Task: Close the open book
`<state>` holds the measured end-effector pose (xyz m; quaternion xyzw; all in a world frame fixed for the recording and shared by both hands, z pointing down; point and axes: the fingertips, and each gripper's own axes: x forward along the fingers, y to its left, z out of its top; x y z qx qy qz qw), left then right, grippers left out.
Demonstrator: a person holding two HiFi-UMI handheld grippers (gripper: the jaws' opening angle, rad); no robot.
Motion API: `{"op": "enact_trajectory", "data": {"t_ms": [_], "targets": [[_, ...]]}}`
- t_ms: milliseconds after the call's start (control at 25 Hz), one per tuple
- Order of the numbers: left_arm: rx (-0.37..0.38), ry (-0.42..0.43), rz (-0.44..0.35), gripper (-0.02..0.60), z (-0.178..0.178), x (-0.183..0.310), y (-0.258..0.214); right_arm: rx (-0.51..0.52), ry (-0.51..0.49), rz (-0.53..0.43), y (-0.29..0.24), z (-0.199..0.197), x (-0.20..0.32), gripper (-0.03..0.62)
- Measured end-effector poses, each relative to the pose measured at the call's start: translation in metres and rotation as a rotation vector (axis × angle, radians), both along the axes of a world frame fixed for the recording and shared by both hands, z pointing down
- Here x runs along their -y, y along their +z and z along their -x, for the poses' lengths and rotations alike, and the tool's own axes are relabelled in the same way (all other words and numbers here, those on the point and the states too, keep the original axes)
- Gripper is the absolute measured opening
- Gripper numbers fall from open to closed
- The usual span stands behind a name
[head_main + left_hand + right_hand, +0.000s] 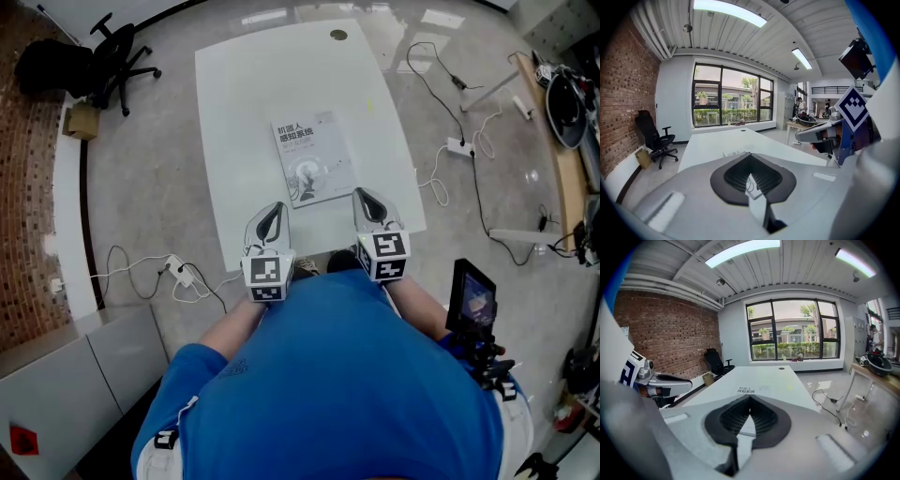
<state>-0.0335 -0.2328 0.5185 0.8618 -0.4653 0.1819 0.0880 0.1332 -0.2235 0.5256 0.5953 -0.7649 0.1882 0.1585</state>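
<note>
Well, I see the book [314, 157] lying flat in the middle of the white table [244, 84], cover up and shut. My left gripper [274, 210] sits over the table's bottom edge, just below the book's lower left corner, with its jaws pressed together on nothing. My right gripper [365, 197] is by the book's lower right corner, jaws pressed together too, and empty. I cannot tell if it touches the book. The table is bare above and left of the book. A black chair [117, 56] stands at upper left, well apart.
</note>
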Motion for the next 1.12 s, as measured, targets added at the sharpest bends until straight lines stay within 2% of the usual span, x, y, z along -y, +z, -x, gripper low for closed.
{"op": "enact_trajectory", "data": {"t_ms": [440, 600, 880, 1120], "targets": [[0.06, -0.059, 0.062, 0.005, 0.011, -0.002, 0.03, 0.002, -0.036, 0.072, 0.03, -0.007, 0.013, 0.003], [0.09, -0.092, 0.114, 0.005, 0.001, 0.021, 0.052, 0.015, -0.043, 0.136, 0.06, -0.028, 0.042, 0.003], [0.133, -0.109, 0.203, 0.005, -0.001, 0.03, 0.093, 0.033, -0.089, 0.249, 0.105, -0.029, 0.064, 0.006], [0.161, -0.113, 0.265, 0.005, 0.0, 0.037, 0.122, 0.058, -0.133, 0.319, 0.126, -0.022, 0.085, 0.071]]}}
